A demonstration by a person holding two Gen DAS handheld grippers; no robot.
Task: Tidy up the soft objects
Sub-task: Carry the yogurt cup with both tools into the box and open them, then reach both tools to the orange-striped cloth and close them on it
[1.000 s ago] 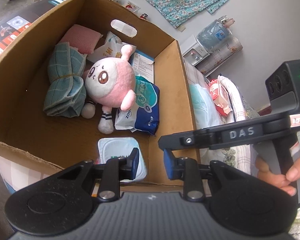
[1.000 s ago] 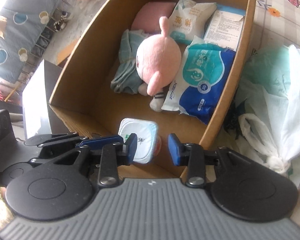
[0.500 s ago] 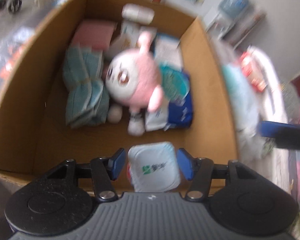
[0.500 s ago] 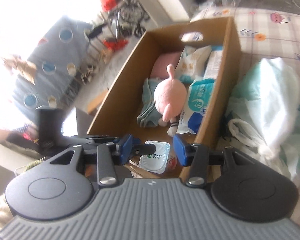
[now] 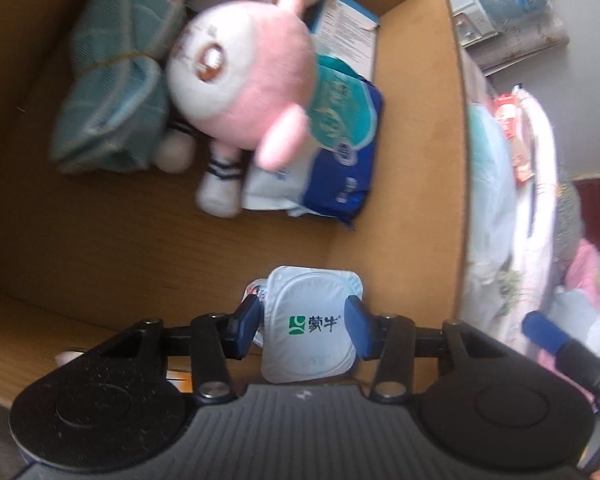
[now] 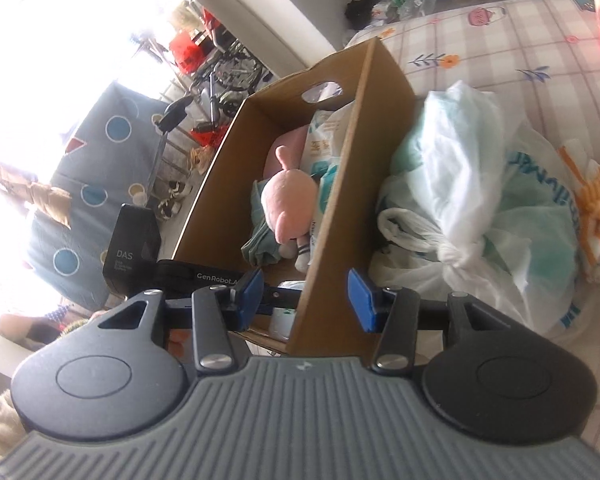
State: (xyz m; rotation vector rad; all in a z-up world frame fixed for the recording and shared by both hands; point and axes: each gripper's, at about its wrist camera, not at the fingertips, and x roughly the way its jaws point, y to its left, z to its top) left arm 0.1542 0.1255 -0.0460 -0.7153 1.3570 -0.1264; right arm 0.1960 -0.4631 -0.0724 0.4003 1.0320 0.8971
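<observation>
Left gripper (image 5: 302, 322) hangs over the near end of the cardboard box (image 5: 456, 152), and its blue jaws are closing with a white yogurt cup (image 5: 311, 326) between them, pads right at its sides. Right gripper (image 6: 306, 294) is half open with nothing in it, sitting over the box wall. Pink plush toy (image 5: 244, 80) lies in the box.

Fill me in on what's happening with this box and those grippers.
A person with a handheld gripper in each hand is packing soft things into a cardboard box. The left gripper is closing its jaws on a sealed yogurt cup over the box's near end. Already inside lie a pink plush toy, a tied teal towel and a blue tissue pack. The right gripper is open and empty, beside the box near a white plastic bag.
</observation>
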